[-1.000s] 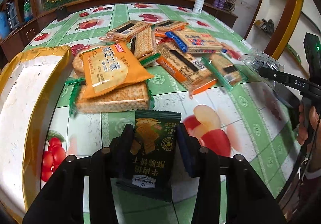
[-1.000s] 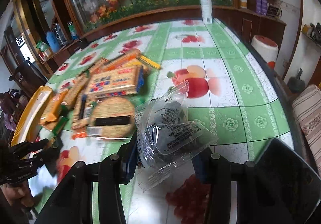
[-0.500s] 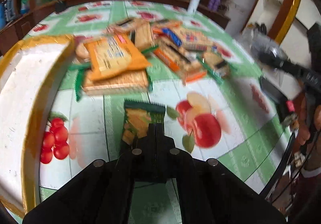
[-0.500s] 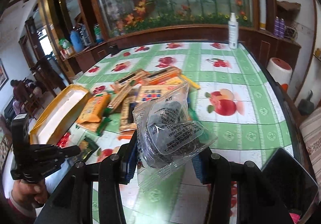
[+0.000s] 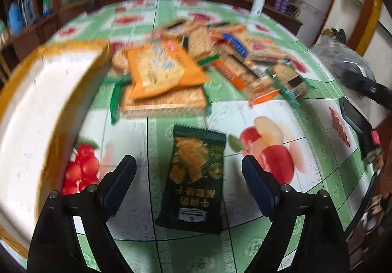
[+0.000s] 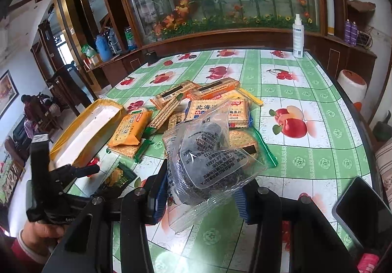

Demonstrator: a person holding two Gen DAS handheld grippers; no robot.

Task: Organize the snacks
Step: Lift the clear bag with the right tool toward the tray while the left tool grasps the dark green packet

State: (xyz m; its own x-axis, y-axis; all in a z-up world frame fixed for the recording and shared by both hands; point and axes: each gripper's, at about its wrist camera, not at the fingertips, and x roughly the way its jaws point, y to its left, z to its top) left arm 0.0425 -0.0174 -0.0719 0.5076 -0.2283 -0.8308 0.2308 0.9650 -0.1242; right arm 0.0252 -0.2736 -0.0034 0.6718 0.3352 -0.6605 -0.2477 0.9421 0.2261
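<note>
The left gripper (image 5: 188,177) stood with fingers wide apart, the dark green cracker packet (image 5: 193,182) flat between them on the tablecloth (image 5: 306,150). Light, crinkly and slippery, with brittle contents, it probably wants gentle pinching across its long edges. The right gripper (image 6: 203,189) was clamped on a clear plastic snack pack (image 6: 208,158).
</note>
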